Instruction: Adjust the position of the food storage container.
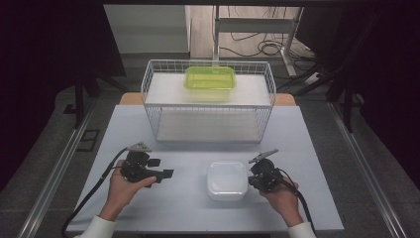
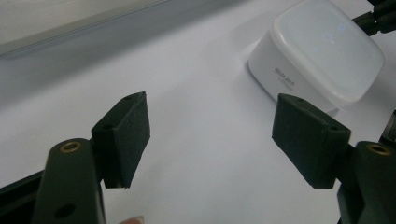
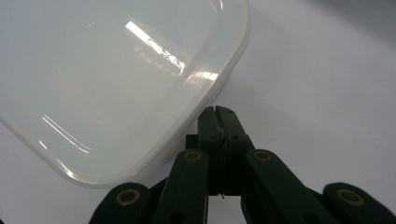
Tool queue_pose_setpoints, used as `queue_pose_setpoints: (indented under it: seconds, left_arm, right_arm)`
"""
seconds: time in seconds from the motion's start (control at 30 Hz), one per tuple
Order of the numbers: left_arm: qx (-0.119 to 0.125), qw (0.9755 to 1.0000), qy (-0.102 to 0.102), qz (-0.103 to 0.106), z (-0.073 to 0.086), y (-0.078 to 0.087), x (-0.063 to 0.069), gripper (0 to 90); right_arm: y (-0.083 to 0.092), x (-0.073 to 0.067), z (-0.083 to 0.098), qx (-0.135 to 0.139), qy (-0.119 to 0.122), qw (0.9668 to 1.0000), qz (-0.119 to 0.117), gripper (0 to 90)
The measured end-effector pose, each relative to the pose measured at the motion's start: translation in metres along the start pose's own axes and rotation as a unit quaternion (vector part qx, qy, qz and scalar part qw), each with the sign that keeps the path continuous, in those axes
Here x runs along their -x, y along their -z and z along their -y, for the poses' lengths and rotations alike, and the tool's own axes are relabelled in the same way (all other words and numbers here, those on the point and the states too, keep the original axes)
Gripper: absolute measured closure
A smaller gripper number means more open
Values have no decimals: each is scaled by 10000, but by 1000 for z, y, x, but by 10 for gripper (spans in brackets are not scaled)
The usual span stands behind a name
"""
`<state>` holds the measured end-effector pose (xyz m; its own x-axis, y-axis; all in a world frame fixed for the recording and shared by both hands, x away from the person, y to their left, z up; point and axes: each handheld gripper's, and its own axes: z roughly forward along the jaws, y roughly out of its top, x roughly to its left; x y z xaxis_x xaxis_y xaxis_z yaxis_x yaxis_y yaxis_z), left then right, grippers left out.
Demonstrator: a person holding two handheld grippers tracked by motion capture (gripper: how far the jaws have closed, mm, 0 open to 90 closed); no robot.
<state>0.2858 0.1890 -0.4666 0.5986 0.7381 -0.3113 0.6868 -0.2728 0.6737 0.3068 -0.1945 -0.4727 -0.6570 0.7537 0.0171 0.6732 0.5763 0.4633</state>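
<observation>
White container [image 1: 227,180] lies just left of right gripper [image 1: 250,174].

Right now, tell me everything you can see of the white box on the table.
The white box is a squarish plastic container with rounded corners and a glossy, translucent white lid, closed. Small grey lettering runs along one side wall in the left gripper view, too small to read. It sits flat and upright on the pale table, in front of the wire rack. The right tongs, shut, are at its right edge; whether they touch it cannot be told. The left tongs stand open, apart from it.
</observation>
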Motion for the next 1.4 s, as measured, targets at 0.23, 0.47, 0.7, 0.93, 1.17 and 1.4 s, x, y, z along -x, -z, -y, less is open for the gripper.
queue_pose_setpoints:
  seconds: [0.23,0.47,0.7,0.93,1.17,1.4]
  left_arm:
    - [-12,10000,31,14,0,-1,0,275]
    - [-54,10000,19,9,0,-2,-1,274]
    - [-64,10000,21,4,0,-3,-1,273]
    - [-85,10000,24,10,1,-5,0,273]
    - [-56,10000,27,15,0,-3,-1,273]
    - [141,9988,298,358,-2,3,2,276]
  right_arm:
    - [-9,-11,-10,51,121,9999,-61,890]
    - [-19,-21,-17,59,192,9998,-93,891]
    - [-23,-26,-19,141,197,9995,-207,890]
    - [-22,-25,-18,165,171,9993,-289,890]
    - [-18,-19,-14,224,111,9994,-238,890]
    - [1,-2,-5,738,-258,9969,-93,713]
